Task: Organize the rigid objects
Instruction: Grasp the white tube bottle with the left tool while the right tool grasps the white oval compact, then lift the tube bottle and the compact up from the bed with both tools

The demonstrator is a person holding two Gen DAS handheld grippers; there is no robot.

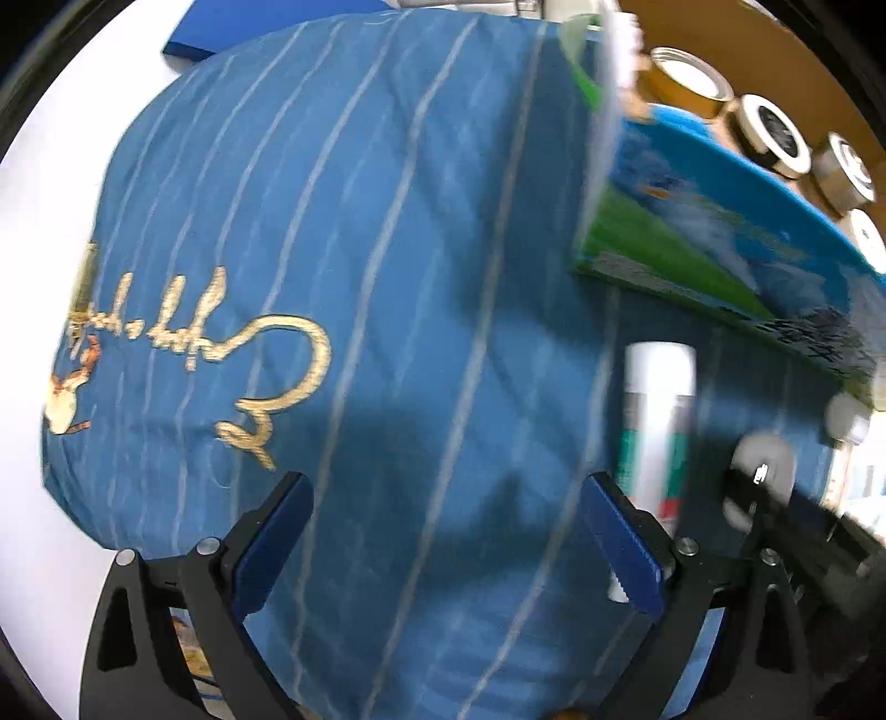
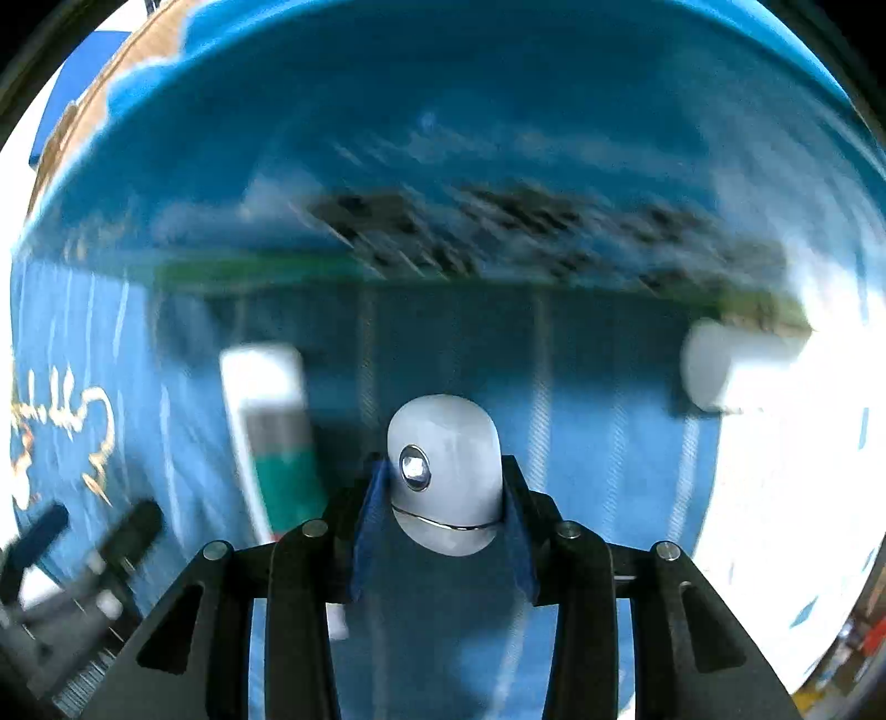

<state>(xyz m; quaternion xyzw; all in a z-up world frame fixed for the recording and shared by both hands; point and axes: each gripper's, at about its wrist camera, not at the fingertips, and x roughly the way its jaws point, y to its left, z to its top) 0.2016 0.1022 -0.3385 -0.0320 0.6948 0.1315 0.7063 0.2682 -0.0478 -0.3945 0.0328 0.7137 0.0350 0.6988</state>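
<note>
A pale grey oval object [image 2: 446, 443] with a small shiny inset sits between the blue pads of my right gripper [image 2: 444, 471], which is shut on it just above the blue striped cloth [image 2: 609, 443]. My left gripper [image 1: 447, 487] stands open over that same cloth [image 1: 387, 221], with only fabric between its fingers. A white tube [image 1: 656, 421] with a grey and green label lies on the cloth just right of the left gripper's right finger; in the right wrist view the tube [image 2: 271, 432] is left of the held object. The right gripper [image 1: 758, 482] shows blurred at the left wrist view's right edge.
A blue and green printed box [image 1: 720, 238] lies along the cloth's far side. Behind it, rolls of tape [image 1: 686, 77] sit in a brown cardboard tray [image 1: 775, 33]. A white cylinder [image 2: 714, 365] rests by the box's right end. White tabletop [image 1: 55, 166] surrounds the cloth.
</note>
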